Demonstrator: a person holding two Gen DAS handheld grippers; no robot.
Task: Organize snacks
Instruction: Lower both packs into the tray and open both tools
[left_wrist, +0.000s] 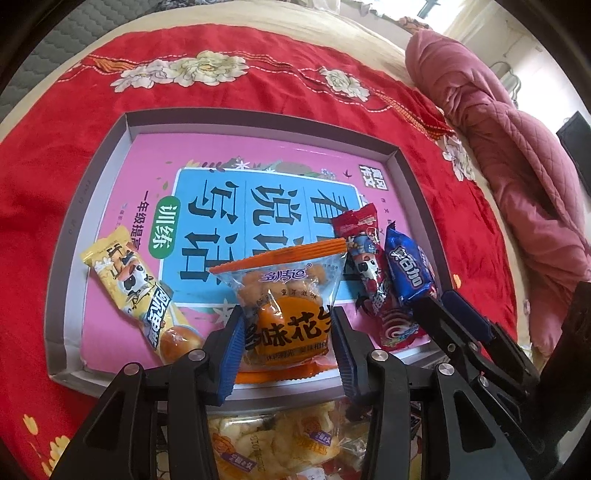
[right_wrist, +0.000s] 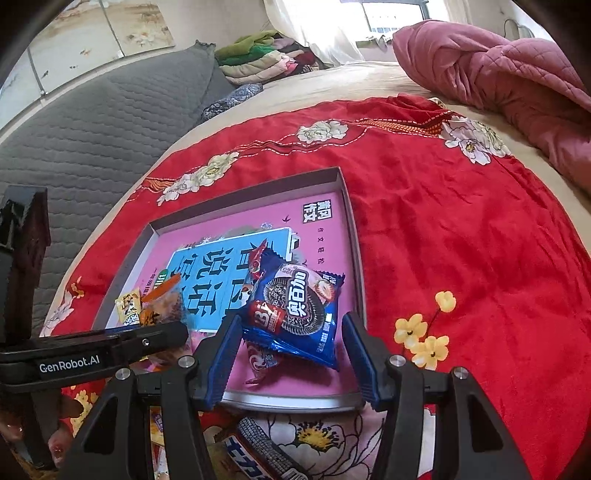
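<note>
A shallow grey box (left_wrist: 258, 118) with a pink and blue printed bottom lies on the red cloth. In it are a yellow snack pack (left_wrist: 136, 295), an orange peanut pack (left_wrist: 291, 306), a red pack (left_wrist: 369, 266) and a blue Oreo pack (left_wrist: 408, 269). My left gripper (left_wrist: 288, 350) has its jaws on either side of the orange pack; I cannot tell if they press it. My right gripper (right_wrist: 291, 350) is open around the Oreo pack (right_wrist: 299, 314), which lies on the red pack (right_wrist: 258, 363) in the box (right_wrist: 343, 206).
More snack packs lie on the cloth in front of the box: a pale chips pack (left_wrist: 280, 439) and a dark bar (right_wrist: 266, 454). A pink quilt (right_wrist: 498, 81) lies at the right, a grey cushion (right_wrist: 92, 125) at the left.
</note>
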